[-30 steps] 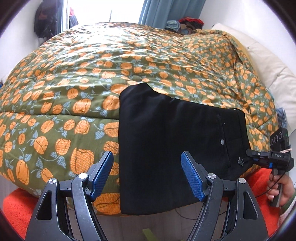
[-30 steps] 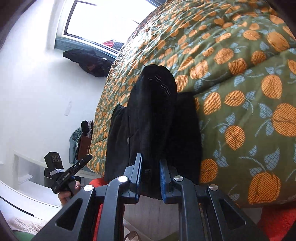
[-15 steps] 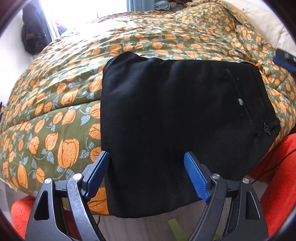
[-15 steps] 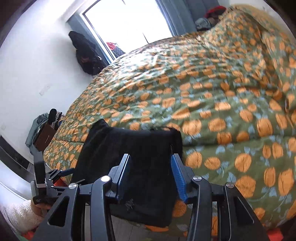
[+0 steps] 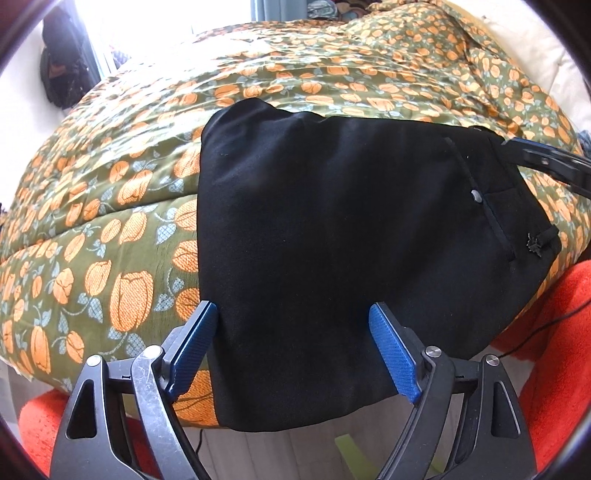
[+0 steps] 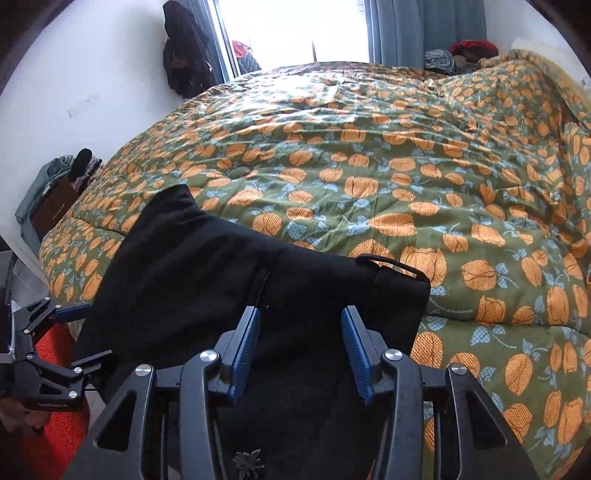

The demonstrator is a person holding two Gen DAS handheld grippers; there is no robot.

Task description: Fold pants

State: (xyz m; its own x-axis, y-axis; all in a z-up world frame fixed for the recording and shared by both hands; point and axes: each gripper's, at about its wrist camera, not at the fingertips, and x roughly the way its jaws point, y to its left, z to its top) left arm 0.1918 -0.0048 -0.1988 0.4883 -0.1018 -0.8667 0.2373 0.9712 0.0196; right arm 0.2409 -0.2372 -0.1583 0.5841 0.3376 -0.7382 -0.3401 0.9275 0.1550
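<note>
The black pants (image 5: 343, 236) lie folded into a flat rectangle on the near edge of the bed, hanging a little over it. They also show in the right wrist view (image 6: 229, 273). My left gripper (image 5: 291, 325) is open and hovers over the pants' lower left part, holding nothing. My right gripper (image 6: 301, 328) is open and empty over the waistband end, where a drawstring loop (image 6: 391, 264) sticks up. The right gripper's fingers (image 5: 535, 160) reach in at the right edge of the left wrist view. The left gripper's fingers (image 6: 59, 314) show at the left of the right wrist view.
The green quilt with orange flowers (image 6: 388, 166) covers the whole bed. An orange rug (image 5: 554, 369) lies on the floor by the bed edge. A window (image 6: 295, 29) with curtains and piled clothes (image 6: 458, 51) are behind the bed. A white pillow (image 5: 546, 51) lies far right.
My right gripper let go of the pants' waist end, opened and pulled back above it. The lifted fold now lies flat. My left gripper moved closer over the pants, still open.
</note>
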